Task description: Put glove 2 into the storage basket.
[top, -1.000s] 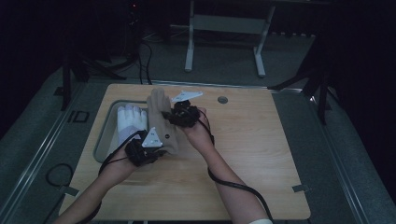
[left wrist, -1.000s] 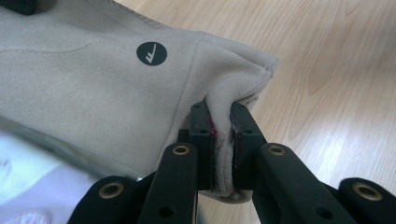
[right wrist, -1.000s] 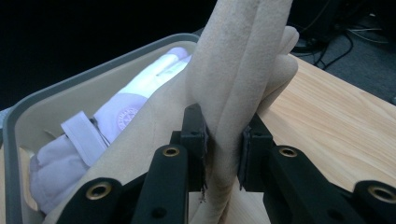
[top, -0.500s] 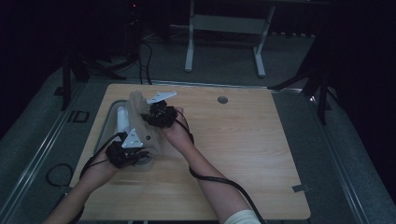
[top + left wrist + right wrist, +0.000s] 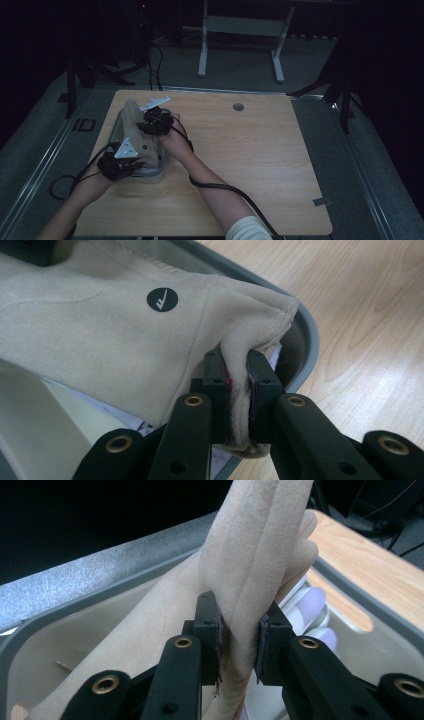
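Both grippers clamped on beige cloth (image 5: pixel 134 131): left gripper (image 5: pixel 239 390) pinched corner, right gripper (image 5: pixel 239 640) gripped bunched fold. Cloth hung over grey tray (image 5: pixel 159 169) at table's left. Step looked like lowering in; next needed cloth settled inside rim before release.

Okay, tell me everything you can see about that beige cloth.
The beige cloth looks like soft suede, with stitched seams and a small round black badge bearing a white mark. It hangs bunched over a grey tray on the wooden table. The left gripper pinches one corner, and the right gripper clamps a raised fold.
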